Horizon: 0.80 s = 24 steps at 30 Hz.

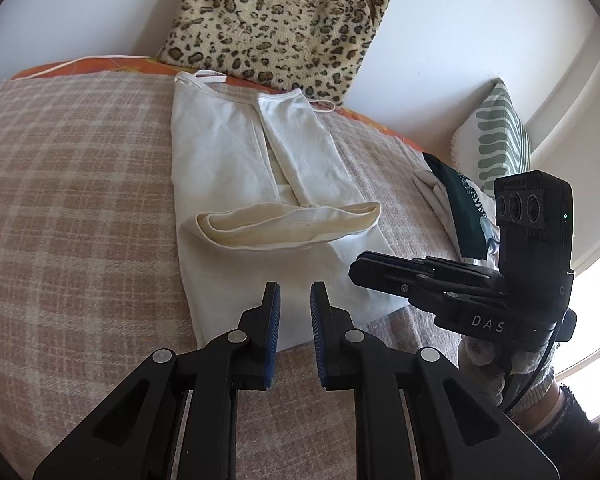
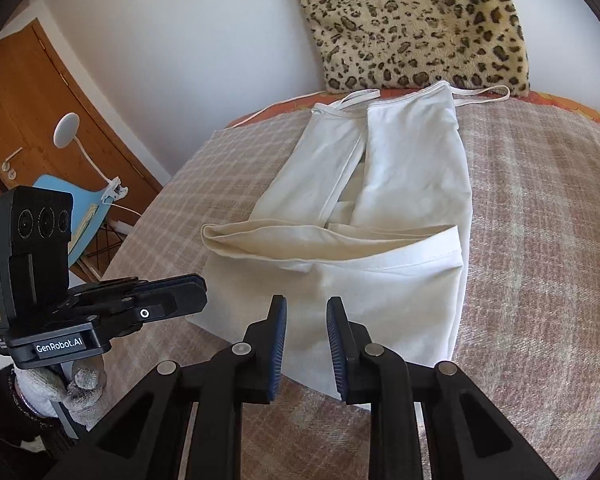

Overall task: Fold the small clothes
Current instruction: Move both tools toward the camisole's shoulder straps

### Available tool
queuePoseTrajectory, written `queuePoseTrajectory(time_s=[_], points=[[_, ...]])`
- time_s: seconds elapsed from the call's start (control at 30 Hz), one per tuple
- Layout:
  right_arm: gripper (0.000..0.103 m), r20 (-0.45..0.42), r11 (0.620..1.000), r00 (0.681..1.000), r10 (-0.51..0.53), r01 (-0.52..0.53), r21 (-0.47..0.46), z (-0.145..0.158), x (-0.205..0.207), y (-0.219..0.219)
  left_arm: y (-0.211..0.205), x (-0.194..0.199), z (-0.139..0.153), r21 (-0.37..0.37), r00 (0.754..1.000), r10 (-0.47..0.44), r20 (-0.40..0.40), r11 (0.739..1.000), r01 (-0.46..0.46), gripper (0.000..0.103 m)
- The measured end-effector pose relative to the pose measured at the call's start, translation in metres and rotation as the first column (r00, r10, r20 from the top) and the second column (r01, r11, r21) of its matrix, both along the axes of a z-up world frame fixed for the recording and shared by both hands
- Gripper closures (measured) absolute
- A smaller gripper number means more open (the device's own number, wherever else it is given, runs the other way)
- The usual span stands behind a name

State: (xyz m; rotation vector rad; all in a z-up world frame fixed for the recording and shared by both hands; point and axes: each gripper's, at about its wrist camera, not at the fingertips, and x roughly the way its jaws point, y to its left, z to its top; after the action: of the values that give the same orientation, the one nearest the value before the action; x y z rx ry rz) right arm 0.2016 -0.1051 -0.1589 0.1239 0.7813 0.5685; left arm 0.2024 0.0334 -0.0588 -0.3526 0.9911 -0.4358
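Note:
A white strappy top (image 1: 236, 160) lies on the checked blanket, both sides folded inward, its bottom hem rolled up into a band (image 1: 288, 226) across the middle. It also shows in the right wrist view (image 2: 404, 184). My left gripper (image 1: 295, 300) is open and empty, hovering over the top's near edge. My right gripper (image 2: 307, 316) is open and empty over the near edge too. The right gripper shows from the side in the left wrist view (image 1: 364, 270), the left one in the right wrist view (image 2: 196, 292).
A leopard-print cushion (image 1: 280, 20) leans on the wall behind the top. A green-patterned cushion (image 1: 496, 132) and a pile of white and dark green clothes (image 1: 456, 200) lie at the right. The checked blanket (image 1: 80, 184) covers the bed. A door (image 2: 40, 92) and blue chair (image 2: 88, 216) stand left.

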Motion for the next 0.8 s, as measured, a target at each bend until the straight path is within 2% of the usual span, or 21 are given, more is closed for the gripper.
queuePoseTrajectory(time_s=[0.07,0.2,0.37,0.4,0.47,0.57,0.67,0.8], points=[[0.082,0.000,1.000,1.000,-0.025,0.025,-0.007,-0.003,0.007,-0.002,-0.001,0.010,-0.006,0.009,1.000,0.012,-0.015,1.000,-0.012,0.089],[0.081,0.024,0.996,0.996,-0.087,0.087,-0.024,-0.001,0.022,-0.008,0.001,0.022,-0.006,0.034,0.999,0.050,0.004,0.998,-0.050,0.089],[0.081,0.037,0.982,0.984,-0.172,0.175,-0.078,-0.003,0.039,-0.016,0.002,0.032,-0.005,0.102,0.996,0.073,0.044,0.992,-0.077,0.089],[0.085,0.037,0.978,0.982,-0.184,0.187,-0.089,-0.004,0.042,-0.017,0.002,0.033,-0.006,0.113,0.996,0.076,0.049,0.990,-0.081,0.089],[0.085,0.044,0.974,0.979,-0.198,0.202,-0.104,-0.004,0.044,-0.019,0.004,0.036,-0.007,0.146,0.995,0.083,0.057,0.985,-0.090,0.089],[0.085,0.090,0.958,0.969,-0.232,0.243,-0.151,0.000,0.041,-0.019,0.007,0.038,-0.008,0.196,0.992,0.108,0.065,0.973,-0.119,0.089],[0.080,0.120,0.968,0.970,-0.213,0.226,-0.112,0.006,0.032,-0.022,0.010,0.034,-0.004,0.188,0.990,0.116,0.076,0.974,-0.129,0.089],[0.080,0.167,0.983,0.975,-0.146,0.163,-0.090,0.014,0.014,-0.014,-0.003,0.017,0.009,0.239,0.986,0.078,0.150,0.964,-0.113,0.089]])
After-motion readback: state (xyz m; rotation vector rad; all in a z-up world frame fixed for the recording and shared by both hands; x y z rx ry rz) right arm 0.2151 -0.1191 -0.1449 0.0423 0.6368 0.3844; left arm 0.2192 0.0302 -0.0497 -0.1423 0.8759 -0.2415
